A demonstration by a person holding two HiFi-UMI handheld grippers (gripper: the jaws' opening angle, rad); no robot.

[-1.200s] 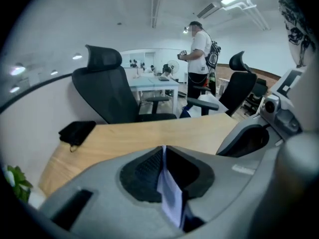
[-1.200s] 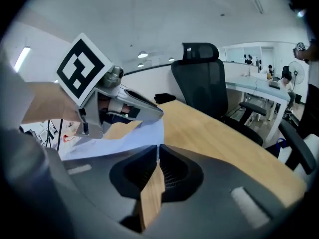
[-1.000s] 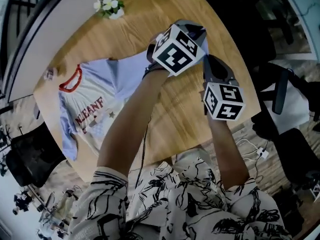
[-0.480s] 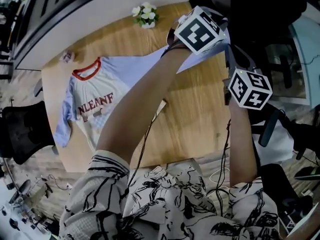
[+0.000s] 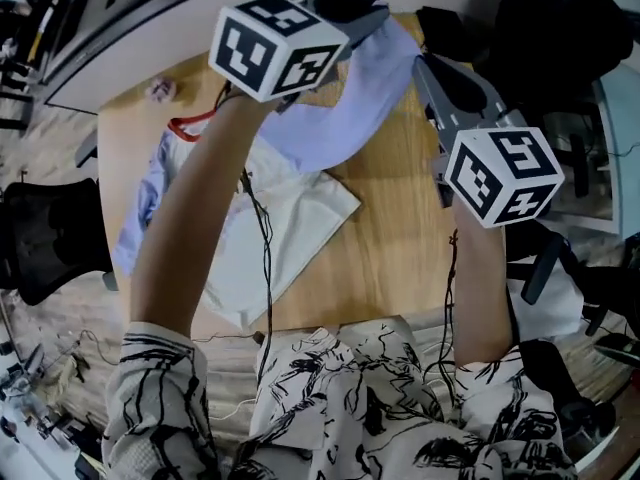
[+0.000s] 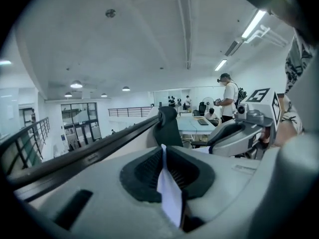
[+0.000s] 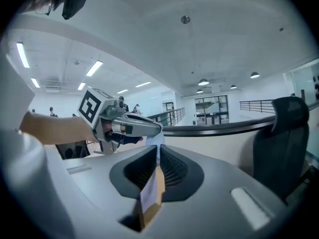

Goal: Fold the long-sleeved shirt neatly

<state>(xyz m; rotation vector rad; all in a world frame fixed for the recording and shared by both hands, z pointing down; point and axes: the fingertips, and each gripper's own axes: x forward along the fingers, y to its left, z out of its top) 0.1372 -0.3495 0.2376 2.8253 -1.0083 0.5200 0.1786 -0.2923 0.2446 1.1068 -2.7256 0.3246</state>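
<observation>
The long-sleeved shirt has a white body [image 5: 275, 238], a red collar [image 5: 188, 128] and lavender sleeves. Its body lies on the wooden table [image 5: 400, 248]. One lavender stretch of the shirt [image 5: 350, 108] hangs lifted above the table's far side. My left gripper [image 5: 385, 16] is shut on that cloth's edge, and a thin strip of fabric [image 6: 168, 188] shows between its jaws [image 6: 163, 153]. My right gripper [image 5: 420, 60] is close beside it, also shut on a cloth edge [image 7: 148, 195], which sticks out of its jaws [image 7: 157, 156]. Both grippers point nearly level, towards each other.
A black chair [image 5: 45, 248] stands left of the table, and dark chairs [image 5: 560, 28] are at the right. A small pink thing [image 5: 160, 90] lies at the table's far left corner. A cable [image 5: 262, 248] hangs from the left arm. People [image 6: 230, 96] stand far off.
Both grippers have risen and swung left in the head view, carrying the lavender cloth up off the table. The shirt's printed front no longer shows; plain white cloth lies there.
</observation>
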